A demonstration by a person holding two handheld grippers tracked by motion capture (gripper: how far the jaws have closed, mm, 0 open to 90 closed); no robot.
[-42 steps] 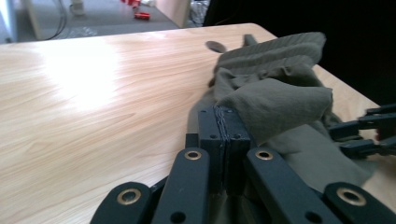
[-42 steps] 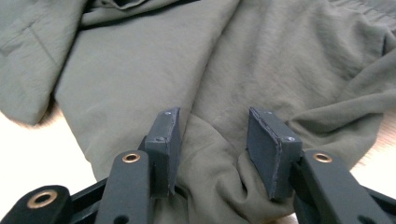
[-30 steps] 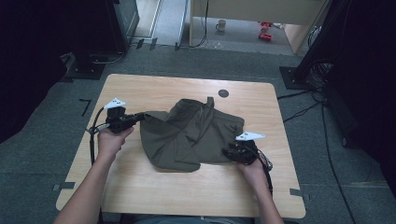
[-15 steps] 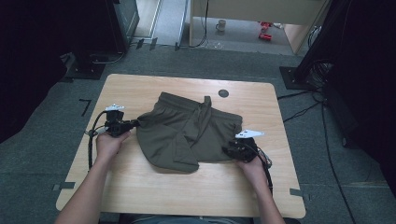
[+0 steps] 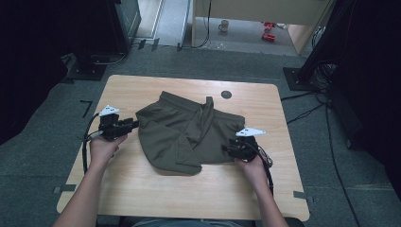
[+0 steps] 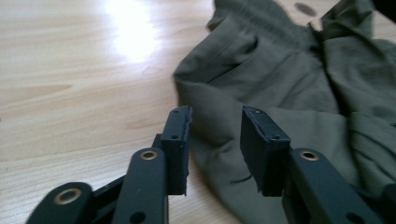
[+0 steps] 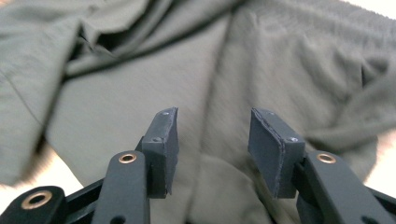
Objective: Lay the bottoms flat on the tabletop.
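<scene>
Olive-green shorts [image 5: 189,132] lie crumpled across the middle of the wooden table [image 5: 142,90], waistband toward the far left. My left gripper [image 5: 135,124] sits at the cloth's left edge. In the left gripper view its jaws [image 6: 215,116] have just been opening and stand apart; the shorts' hem [image 6: 280,70] lies under and beyond them, untouched by the pads. My right gripper [image 5: 226,150] is at the shorts' near right edge. Its jaws [image 7: 212,116] are apart above the green cloth [image 7: 140,93], with nothing pinched.
A round black grommet [image 5: 226,94] is set in the table's far side. Bare wood runs along the near edge and the left side. Black stands and cables [image 5: 326,109] are on the floor to the right, and a mug [image 5: 222,26] stands on the floor beyond.
The left gripper drew the shorts' edge leftward and down, then opened and let it go. The cloth now lies flatter. The right gripper stayed put.
</scene>
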